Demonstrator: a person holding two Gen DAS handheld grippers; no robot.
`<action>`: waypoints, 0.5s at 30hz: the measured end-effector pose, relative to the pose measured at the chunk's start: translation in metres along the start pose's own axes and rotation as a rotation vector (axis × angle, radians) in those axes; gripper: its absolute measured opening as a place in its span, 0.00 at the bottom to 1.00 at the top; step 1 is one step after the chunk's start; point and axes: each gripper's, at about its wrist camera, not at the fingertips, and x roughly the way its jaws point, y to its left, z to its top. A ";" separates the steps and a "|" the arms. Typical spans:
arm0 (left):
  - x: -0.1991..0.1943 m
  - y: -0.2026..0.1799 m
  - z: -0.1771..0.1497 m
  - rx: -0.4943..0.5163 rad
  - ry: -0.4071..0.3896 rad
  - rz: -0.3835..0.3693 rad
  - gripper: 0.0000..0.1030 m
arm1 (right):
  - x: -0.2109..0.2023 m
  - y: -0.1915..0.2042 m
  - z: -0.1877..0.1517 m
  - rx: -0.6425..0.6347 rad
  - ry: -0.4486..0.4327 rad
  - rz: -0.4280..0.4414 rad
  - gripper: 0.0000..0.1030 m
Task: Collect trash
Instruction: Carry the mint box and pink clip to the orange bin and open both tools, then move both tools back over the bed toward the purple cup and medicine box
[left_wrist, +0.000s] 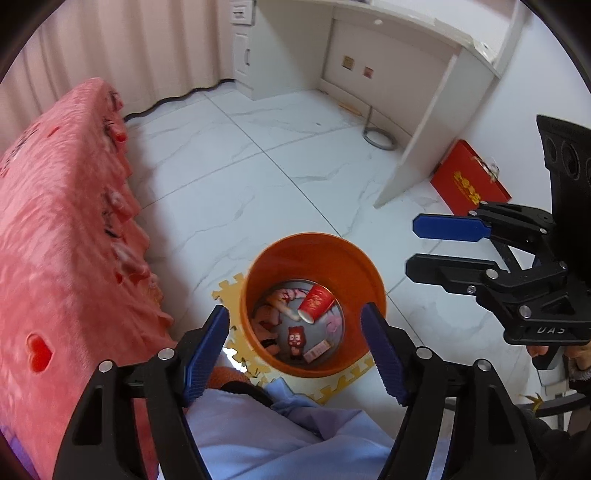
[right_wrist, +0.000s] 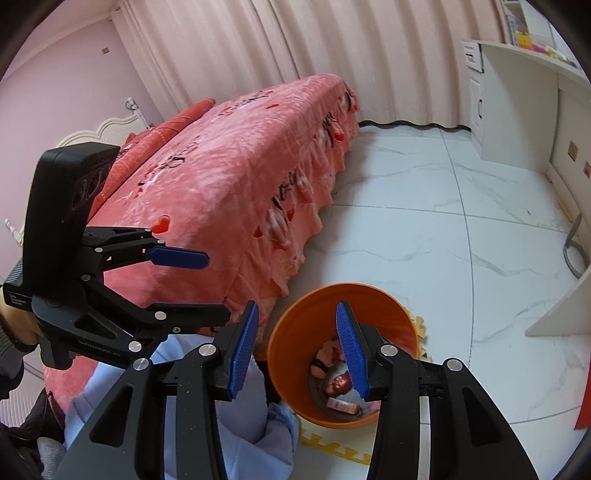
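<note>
Both my grippers over orange bin (left_wrist: 314, 295) beside bed (right_wrist: 236, 177). Left gripper (left_wrist: 295, 350) spread wide, nothing between pads. Right gripper (right_wrist: 295, 354) parted too, empty. Red paper cup (left_wrist: 314, 301) lying in bin with wrappers, small box. Drop looks done imo. No loose trash on visible floor (left_wrist: 258, 177), maybe finished.

Both tongs, L (left_wrist: 295, 349) & R (right_wrist: 297, 349), jaws apart, nothing gripped.
</note>
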 end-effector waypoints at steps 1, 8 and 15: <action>-0.004 0.002 -0.003 -0.007 -0.005 0.002 0.72 | -0.002 0.005 0.001 -0.006 -0.002 0.006 0.47; -0.046 0.020 -0.028 -0.073 -0.058 0.073 0.81 | -0.008 0.048 0.007 -0.063 -0.007 0.070 0.55; -0.087 0.035 -0.062 -0.141 -0.099 0.153 0.85 | -0.007 0.109 0.014 -0.159 0.003 0.154 0.65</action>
